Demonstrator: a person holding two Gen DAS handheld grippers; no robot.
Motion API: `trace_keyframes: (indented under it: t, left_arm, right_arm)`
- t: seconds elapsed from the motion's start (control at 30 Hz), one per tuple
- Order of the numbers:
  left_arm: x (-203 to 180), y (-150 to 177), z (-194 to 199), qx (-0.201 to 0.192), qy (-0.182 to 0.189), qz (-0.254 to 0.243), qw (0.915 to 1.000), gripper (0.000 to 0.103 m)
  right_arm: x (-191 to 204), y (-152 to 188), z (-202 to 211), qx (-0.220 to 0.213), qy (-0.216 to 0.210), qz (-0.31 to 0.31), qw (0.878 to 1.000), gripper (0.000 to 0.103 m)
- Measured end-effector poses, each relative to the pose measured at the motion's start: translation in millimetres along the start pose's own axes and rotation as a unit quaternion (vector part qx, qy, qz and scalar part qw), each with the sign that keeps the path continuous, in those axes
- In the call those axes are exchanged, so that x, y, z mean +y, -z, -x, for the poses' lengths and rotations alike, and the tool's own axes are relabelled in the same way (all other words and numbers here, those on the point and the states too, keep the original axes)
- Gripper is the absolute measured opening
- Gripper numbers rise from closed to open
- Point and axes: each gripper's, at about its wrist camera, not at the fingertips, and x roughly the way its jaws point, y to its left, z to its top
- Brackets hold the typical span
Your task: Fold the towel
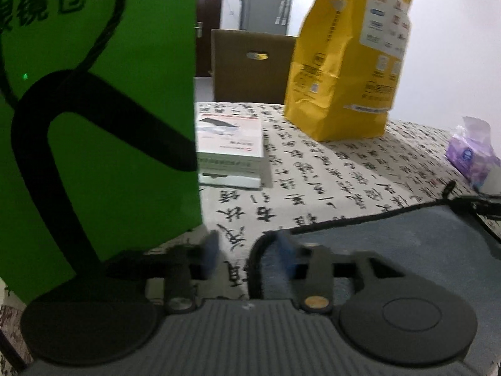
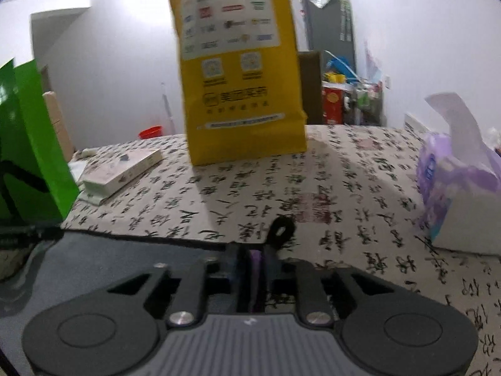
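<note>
Your left gripper (image 1: 247, 257) has its blue fingers (image 1: 285, 258) wide apart around the near left corner of the flat grey towel with black trim (image 1: 391, 235), which lies on the near part of the table (image 1: 328, 181) with its black-lettered cloth. Your right gripper (image 2: 257, 257) has its fingers squeezed together on the towel's far edge (image 2: 125, 257), next to its black loop. The tall yellow paper bag (image 2: 241, 72) stands near the far edge, the green bag (image 1: 94, 109) at the left, and the purple tissue pack (image 2: 454, 181) at the right.
</note>
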Motion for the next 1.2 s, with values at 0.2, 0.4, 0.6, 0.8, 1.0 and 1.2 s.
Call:
trace_keyframes:
  t: [0.2, 0.4, 0.6, 0.8, 1.0, 1.2]
  left_arm:
    - [-2.0, 1.5, 6.1, -0.020, 0.000, -0.008, 0.9998, 0.077]
    - [-1.4, 1.3, 11.9, -0.038, -0.008, -0.001, 0.9992, 0.088]
    - [4.9, 2.0, 17.7, -0.057, -0.031, 0.023, 0.9976, 0.089]
    - [-4.3, 3.4, 28.2, -0.056, -0.048, 0.010, 0.9972, 0.092]
    - [-10.2, 8.8, 64.9, -0.068, -0.044, 0.016, 0.9965, 0.095]
    - [-15.2, 22.3, 99.7, -0.075, -0.035, 0.025, 0.9963, 0.097]
  right_arm:
    - [-8.8, -1.6, 5.0, -0.018, 0.023, -0.022, 0.999, 0.090]
    - [-14.5, -1.3, 14.4, -0.043, 0.007, -0.045, 0.998, 0.090]
    - [-14.7, 0.6, 21.7, -0.055, 0.008, -0.050, 0.997, 0.090]
    - [4.9, 3.7, 45.4, -0.080, 0.015, -0.003, 0.997, 0.091]
    - [14.6, 13.6, 69.9, -0.092, 0.014, 0.023, 0.995, 0.093]
    - [36.6, 31.3, 97.2, -0.089, 0.010, 0.051, 0.995, 0.095]
